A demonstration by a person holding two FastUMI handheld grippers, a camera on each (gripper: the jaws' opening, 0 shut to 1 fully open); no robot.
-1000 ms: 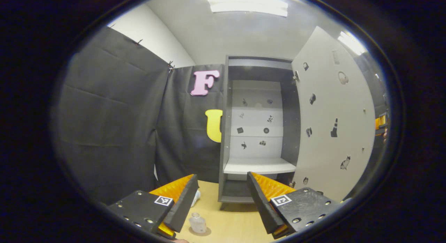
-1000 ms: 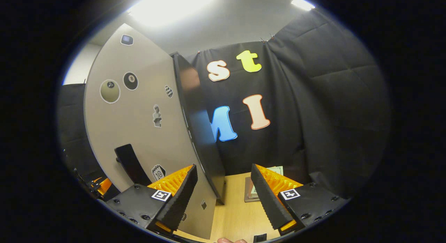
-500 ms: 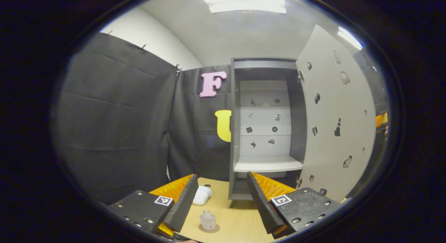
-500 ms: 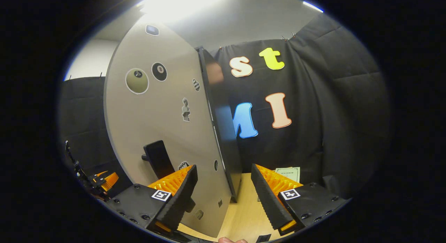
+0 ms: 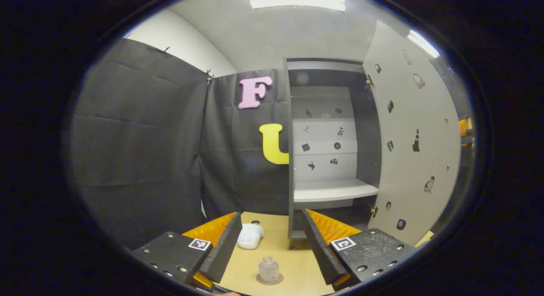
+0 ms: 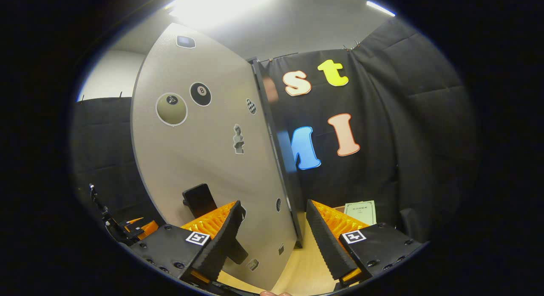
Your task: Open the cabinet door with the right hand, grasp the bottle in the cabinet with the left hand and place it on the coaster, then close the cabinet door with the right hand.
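The bottle stands on its coaster at bottom centre, so the left hand-held gripper hangs spread above it, while the right hand-held gripper, also spread, faces the open cabinet door, apparently to push it closed.

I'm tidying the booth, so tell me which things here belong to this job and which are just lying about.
Job: bottle, on the coaster; cabinet; door, open; handle.
Lying about: white wad; paper.
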